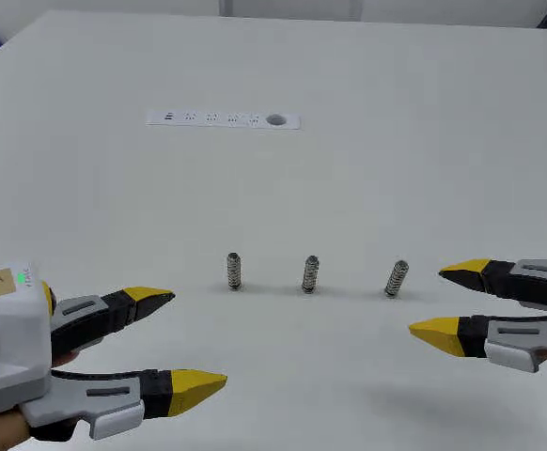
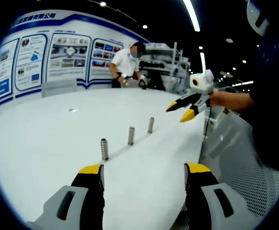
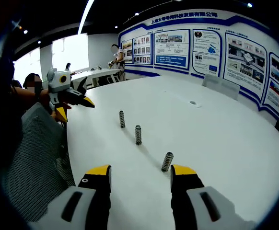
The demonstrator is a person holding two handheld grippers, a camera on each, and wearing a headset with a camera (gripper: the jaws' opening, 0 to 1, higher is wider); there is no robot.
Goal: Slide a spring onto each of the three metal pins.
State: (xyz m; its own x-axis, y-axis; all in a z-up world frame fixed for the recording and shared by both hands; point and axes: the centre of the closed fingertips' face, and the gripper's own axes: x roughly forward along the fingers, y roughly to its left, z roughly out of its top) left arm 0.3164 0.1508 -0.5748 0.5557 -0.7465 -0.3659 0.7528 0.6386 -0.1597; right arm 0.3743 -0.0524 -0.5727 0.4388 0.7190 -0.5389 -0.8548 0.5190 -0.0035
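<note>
Three grey coiled metal springs (image 1: 310, 273) stand upright in a spaced row on the white table (image 1: 396, 141), nearer its front edge than its far edge. Left gripper (image 1: 196, 338), black with yellow tips, hovers by the front-left of the row; jaws spread wide, nothing between them, touching nothing. Right gripper (image 1: 428, 301) hangs just right of the right-hand spring (image 1: 397, 278); jaws also wide, empty. White power strip (image 1: 224, 118) lies well beyond, toward the far edge.

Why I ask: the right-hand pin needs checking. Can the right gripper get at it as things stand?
Probably yes. The right gripper is open beside the right-hand pin, not touching it, with just bare table between them and nothing in the way.
</note>
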